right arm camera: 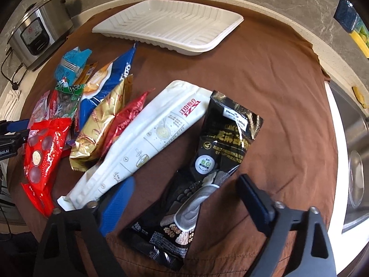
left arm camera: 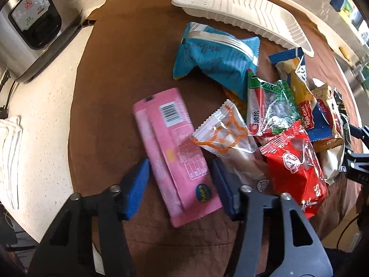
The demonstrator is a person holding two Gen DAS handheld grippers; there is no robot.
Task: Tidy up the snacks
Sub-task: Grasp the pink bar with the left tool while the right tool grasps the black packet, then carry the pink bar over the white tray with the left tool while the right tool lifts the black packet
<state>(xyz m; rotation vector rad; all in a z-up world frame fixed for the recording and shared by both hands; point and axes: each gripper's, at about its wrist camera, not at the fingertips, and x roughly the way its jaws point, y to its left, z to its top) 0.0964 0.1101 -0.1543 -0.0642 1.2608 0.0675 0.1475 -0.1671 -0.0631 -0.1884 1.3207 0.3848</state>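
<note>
Left wrist view, taken left to right, with the white tray [left arm camera: 244, 11] as landmark

- A steel rice cooker [left arm camera: 32, 23] is seen far left of the tray, on the pale counter [left arm camera: 46, 120]
- The brown cloth [left arm camera: 110, 69] is spread under the tray and under all snacks
- The left gripper [left arm camera: 181, 182] is pointed steeply down, on the near side of the cloth, well apart from the tray. Its blue pads are set either side of the pink packet [left arm camera: 173, 152]; the left pad [left arm camera: 136, 189] is at the packet's edge, the right one just beside its other edge. Whether the packet is actually pinched cannot be told
- A clear wrapper with orange print [left arm camera: 228, 136] is overlapped onto the pink packet's right edge
- A teal bag [left arm camera: 214, 57] lies nearest the tray; a green-and-red packet [left arm camera: 269, 108] and a red bag [left arm camera: 297, 166] are heaped further right

Right wrist view

- The same red bag [right arm camera: 43, 159] is seen far left, then a gold packet [right arm camera: 101, 127], then a long white pouch [right arm camera: 143, 143], all on the near side of the tray [right arm camera: 168, 27]
- The right gripper [right arm camera: 186, 205] is held wide apart, astride the lower half of the black packet [right arm camera: 207, 173]; nothing is clamped, both pads standing clear of the packet's edges
</note>
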